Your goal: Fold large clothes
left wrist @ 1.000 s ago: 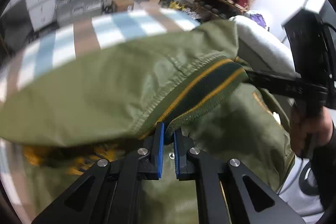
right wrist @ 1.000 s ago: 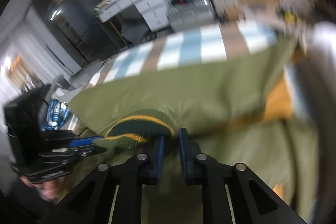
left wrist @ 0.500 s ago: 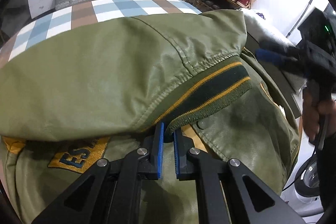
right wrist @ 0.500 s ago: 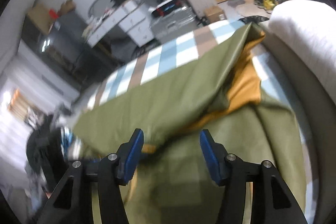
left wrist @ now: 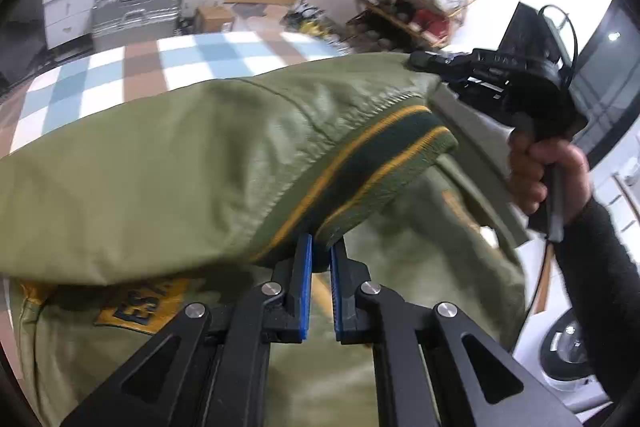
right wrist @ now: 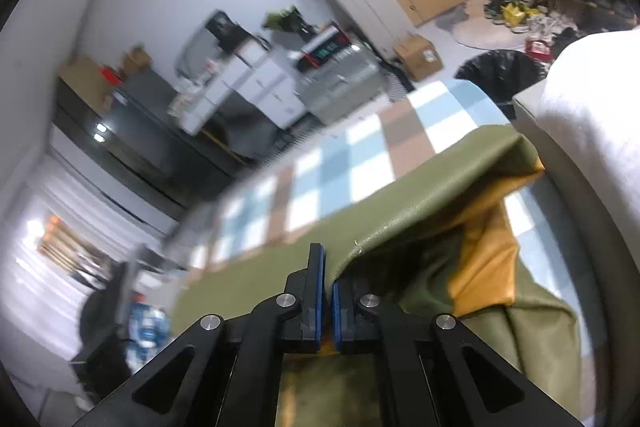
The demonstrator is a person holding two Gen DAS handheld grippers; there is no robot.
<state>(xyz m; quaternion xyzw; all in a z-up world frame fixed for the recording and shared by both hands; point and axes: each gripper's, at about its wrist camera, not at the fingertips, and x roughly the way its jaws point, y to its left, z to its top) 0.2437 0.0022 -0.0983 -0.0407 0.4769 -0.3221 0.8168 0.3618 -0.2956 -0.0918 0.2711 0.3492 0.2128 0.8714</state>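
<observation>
From my left wrist view the jacket hides most of the checked bed, and I can read only part of the yellow patch under the lifted fold. The shoe rack is too smeared to make out. On the right wrist view the far room is blurred, and the jacket's edge between my right gripper pads hides how deep the bite goes. The left gripper pads cover the striped hem there.
</observation>
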